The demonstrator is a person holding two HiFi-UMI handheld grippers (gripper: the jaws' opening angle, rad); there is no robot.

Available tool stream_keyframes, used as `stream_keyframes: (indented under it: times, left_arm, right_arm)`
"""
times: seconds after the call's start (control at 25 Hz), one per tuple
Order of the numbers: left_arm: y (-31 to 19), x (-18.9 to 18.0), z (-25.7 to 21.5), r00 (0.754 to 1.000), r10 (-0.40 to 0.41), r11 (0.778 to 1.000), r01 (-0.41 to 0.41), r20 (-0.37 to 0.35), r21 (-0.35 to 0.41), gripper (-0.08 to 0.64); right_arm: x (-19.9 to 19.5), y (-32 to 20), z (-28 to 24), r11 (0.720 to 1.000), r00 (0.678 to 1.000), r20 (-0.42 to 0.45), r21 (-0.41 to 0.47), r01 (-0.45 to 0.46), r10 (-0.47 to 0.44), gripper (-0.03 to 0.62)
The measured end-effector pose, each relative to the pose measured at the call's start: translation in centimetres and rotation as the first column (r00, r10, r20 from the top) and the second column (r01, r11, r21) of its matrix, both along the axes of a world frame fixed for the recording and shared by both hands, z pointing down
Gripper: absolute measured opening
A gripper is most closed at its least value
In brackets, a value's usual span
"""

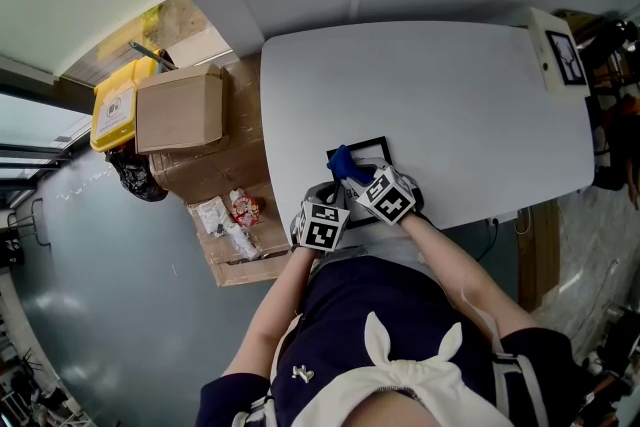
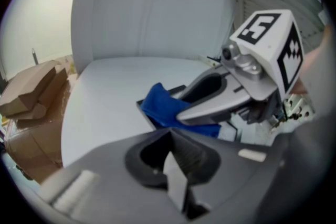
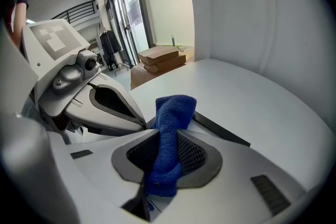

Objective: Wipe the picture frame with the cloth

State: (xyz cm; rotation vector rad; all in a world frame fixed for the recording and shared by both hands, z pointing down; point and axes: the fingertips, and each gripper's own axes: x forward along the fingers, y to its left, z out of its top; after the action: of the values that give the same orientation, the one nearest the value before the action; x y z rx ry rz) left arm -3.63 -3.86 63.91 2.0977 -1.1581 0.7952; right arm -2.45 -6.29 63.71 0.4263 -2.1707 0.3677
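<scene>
Picture frame is lying flat near the table's front edge. Right gripper is clamping the blue cloth over it. Left gripper, jaws together and seemingly empty, is waiting alongside. Wiping seems to be starting, calling next for sweeping strokes.

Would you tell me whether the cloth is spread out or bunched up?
Bunched up: the cloth is squeezed into a narrow fold between the fingers of the right gripper, its free end standing above them.

Office-like workroom: white table, stacked cardboard boxes (yellow bin beside), glass doors.
</scene>
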Motion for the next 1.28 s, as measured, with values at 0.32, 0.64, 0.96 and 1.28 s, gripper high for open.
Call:
stream_keyframes:
  times: [0.32,0.64,0.96,1.28]
  left_arm:
    - [-0.1,-0.1,-0.1,1.0,-0.011,1.0,0.011,-0.017,0.005,0.003]
    - [-0.2,0.1,0.0,1.0,-0.011,1.0,0.012,-0.027,0.009,0.003]
    - [-0.2,0.0,0.1,1.0,-0.008,1.0,0.009,-0.026,0.009,0.003]
    - [-0.1,0.0,0.0,0.999,-0.018,1.0,0.018,-0.035,-0.002,0.003]
  right_arm:
    - [-0.1,0.8,0.1,1.0,1.0,0.0,-0.006,0.03,-0.03,0.094]
    - [0.2,1.6,0.1,1.0,1.0,0.006,-0.007,0.029,-0.029,0.094]
    - [0.3,2.3,0.1,0.999,1.0,0.016,-0.026,0.021,-0.02,0.094]
    - [0.6,3.1,0.4,0.998,1.0,0.018,-0.063,0.0,0.001,0.094]
